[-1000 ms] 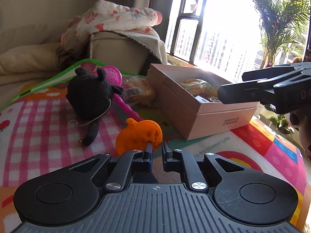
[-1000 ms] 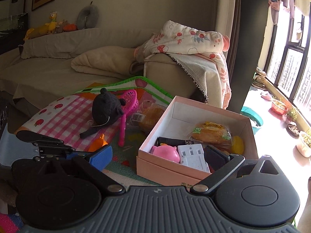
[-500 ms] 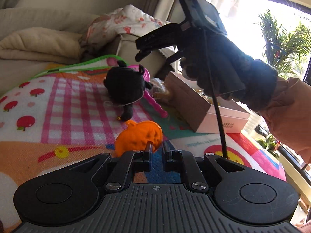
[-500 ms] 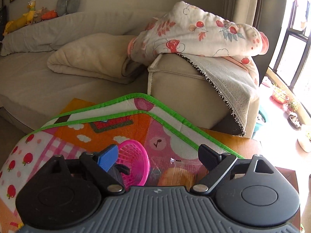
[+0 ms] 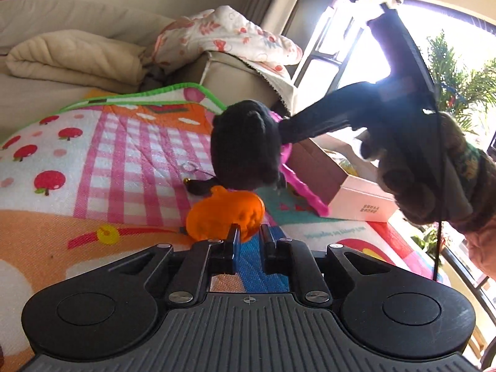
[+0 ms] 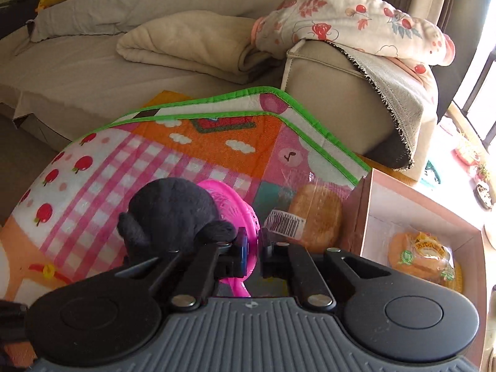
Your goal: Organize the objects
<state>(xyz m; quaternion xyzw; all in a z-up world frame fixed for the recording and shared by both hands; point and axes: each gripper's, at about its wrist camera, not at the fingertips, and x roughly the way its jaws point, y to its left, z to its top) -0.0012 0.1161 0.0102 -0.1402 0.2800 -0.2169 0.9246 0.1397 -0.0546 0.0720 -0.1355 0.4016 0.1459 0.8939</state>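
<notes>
Half a second ago wide apart above the mat, the right gripper (image 6: 251, 249) has dropped and narrowed onto the pink racket (image 6: 235, 214), clamping its rim. Its handle (long axis) runs back toward the tool. One black plush (image 6: 170, 214) sits just left of the fingers, touching the racket; one wrapped bun (image 6: 313, 214) ahead-right; pink box (image 6: 361, 217) right. The left gripper (image 5: 249, 235), narrow, pinches one orange pumpkin (image 5: 224, 214).

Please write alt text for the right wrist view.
The right hand-held gripper is nearly shut around a pink toy racket beside a black plush toy on a colourful mat; wrapped bread and a box lie right.
</notes>
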